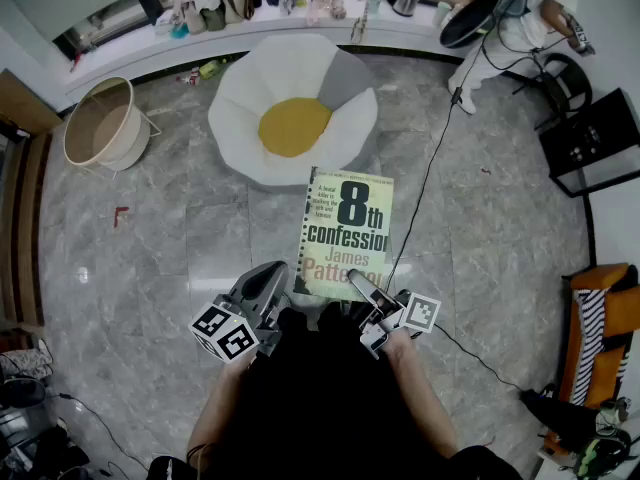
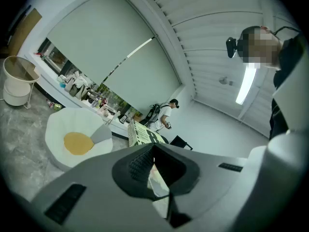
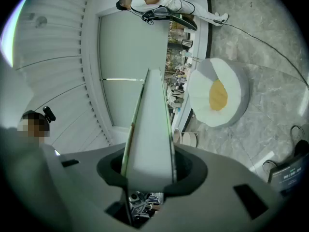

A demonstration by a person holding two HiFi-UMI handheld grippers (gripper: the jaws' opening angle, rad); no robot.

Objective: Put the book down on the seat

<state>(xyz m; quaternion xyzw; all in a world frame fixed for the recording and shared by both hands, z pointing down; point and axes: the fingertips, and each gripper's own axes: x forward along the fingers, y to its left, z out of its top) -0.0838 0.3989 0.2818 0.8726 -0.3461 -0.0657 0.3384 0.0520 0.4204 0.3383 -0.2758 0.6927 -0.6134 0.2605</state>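
Book held in both sets of fingers, not on the seat yet.

The right gripper (image 1: 358, 280) has its fingers clamped on the book (image 1: 345, 230) at its near edge; in the right gripper view the page block fills the gap between them. The left gripper (image 1: 283, 280) has its fingers pinched on a thin edge at the book's near-left corner. The book runs out ahead of both sets of fingertips, cover up and roughly level, over the grey marble floor (image 1: 180, 238). The white seat (image 1: 290, 108) with the yellow centre is further ahead, past the book's far edge and not touching it. A round basket (image 1: 100, 123) sits well off to the left of the left fingers. A black cable (image 1: 430, 178) trails across the floor, right of the right fingers.
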